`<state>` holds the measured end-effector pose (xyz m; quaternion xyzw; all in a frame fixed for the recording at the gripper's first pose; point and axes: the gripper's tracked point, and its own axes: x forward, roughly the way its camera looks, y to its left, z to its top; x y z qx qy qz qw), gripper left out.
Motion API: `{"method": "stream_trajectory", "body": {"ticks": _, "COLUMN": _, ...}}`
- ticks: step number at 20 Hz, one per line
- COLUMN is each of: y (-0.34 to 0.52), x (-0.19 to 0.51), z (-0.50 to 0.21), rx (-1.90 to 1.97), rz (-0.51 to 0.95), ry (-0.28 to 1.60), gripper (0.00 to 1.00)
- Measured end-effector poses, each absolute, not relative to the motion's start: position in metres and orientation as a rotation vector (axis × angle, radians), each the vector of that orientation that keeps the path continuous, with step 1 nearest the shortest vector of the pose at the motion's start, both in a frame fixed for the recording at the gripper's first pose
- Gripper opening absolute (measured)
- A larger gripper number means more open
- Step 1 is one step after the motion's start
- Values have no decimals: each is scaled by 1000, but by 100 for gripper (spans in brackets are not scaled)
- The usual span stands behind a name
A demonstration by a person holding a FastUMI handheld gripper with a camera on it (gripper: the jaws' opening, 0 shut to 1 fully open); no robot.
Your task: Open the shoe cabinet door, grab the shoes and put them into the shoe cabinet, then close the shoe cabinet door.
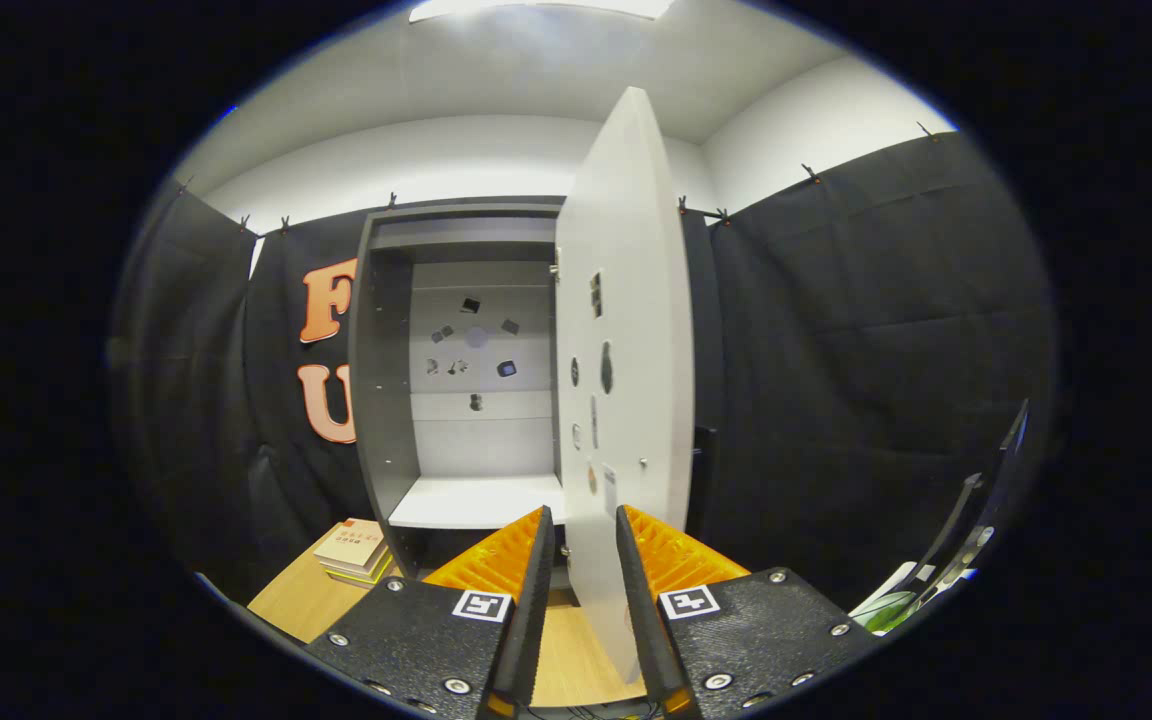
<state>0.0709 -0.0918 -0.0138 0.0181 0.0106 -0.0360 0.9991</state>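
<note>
The grey shoe cabinet [381, 400] stands against the back wall with its white door [626, 330] swung wide open towards me. Inside I see a bare white shelf [476, 500] and a white back panel with several small dark marks. The door's free lower edge runs between my fingers. My gripper [583, 512] is shut on it, with one finger on the inner face and the other on the outer face. A small knob [643, 462] shows on the door just above the right finger.
A short stack of books [351, 548] lies on the wooden surface [296, 600] left of the cabinet's foot. Far right of my fingers, a black frame [976, 525] leans over something white and green [886, 605], only partly seen.
</note>
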Motion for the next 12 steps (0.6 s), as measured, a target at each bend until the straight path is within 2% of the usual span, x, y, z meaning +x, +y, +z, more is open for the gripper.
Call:
{"method": "stream_trajectory", "body": {"ticks": 5, "y": -34, "x": 85, "z": -37, "rx": 16, "rz": 34, "ry": 70, "gripper": 40}}
{"method": "stream_trajectory", "body": {"ticks": 12, "y": 19, "x": 114, "z": -143, "rx": 25, "rz": 114, "ry": 262, "gripper": 41}}
